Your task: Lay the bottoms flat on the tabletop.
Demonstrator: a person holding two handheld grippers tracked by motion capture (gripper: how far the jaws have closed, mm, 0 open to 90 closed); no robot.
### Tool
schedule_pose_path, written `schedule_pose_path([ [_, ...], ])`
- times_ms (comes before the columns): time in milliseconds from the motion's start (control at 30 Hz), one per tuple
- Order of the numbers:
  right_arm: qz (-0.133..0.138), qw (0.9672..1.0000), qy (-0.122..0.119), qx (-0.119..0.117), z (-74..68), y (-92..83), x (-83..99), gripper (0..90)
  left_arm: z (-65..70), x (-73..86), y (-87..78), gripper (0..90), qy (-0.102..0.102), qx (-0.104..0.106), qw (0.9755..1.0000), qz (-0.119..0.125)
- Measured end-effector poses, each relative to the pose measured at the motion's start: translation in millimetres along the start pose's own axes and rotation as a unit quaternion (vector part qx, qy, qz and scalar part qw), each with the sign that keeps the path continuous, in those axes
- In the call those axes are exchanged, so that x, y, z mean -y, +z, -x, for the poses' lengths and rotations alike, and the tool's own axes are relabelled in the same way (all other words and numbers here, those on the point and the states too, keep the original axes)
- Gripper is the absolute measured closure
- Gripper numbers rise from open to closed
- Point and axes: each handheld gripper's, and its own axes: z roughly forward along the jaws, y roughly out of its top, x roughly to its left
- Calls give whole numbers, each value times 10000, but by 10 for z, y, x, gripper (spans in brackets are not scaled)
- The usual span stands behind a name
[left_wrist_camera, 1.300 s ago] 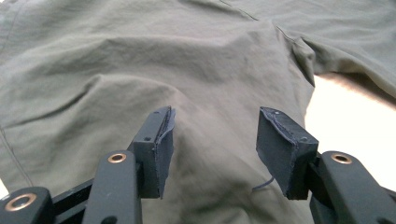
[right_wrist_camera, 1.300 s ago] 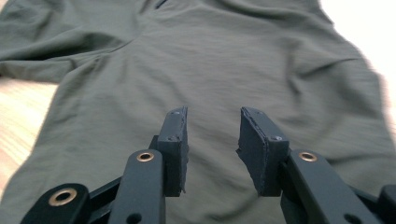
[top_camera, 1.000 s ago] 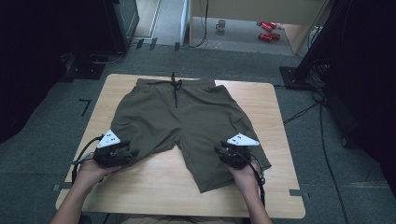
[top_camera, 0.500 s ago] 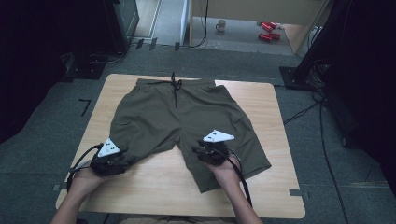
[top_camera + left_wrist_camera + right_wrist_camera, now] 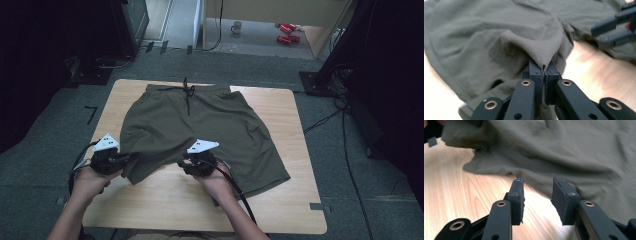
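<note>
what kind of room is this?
Likely a lab or workshop recording space: a bare wooden table on grey carpet, cables across the floor, black stand bases beside it, olive shorts laid out.

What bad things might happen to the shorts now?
1. The left gripper pinches only a small fold of the shorts, so the cloth might slip out when pulled.
2. The right gripper is open above the table with nothing between its jaws; if the left side lifts alone, the shorts may bunch up and drag crooked.
</note>
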Motion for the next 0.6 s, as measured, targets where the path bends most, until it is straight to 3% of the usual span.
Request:
schedule_pose_path([
  [100,-37,10000,-21,-87,-44,98,-67,620,-73,-31,40,885,-44,-50,10000,-29],
  [167,-35,9999,-25,-123,-61,161,-90,623,-231,-58,105,884,-220,-48,9997,-74],
  [200,-35,9999,-25,-123,-61,161,-90,623,-231,-58,105,883,-220,-48,9997,-74],
  [333,-107,9997,42,-205,-98,307,-116,669,-440,-50,223,881,-438,-70,9990,-98],
  [467,-94,9997,57,-216,-134,400,-131,694,-537,-22,314,876,-494,-55,9987,-119],
  [600,-139,9996,74,-230,-213,548,-177,783,-618,18,405,863,-569,-130,9982,-151],
])
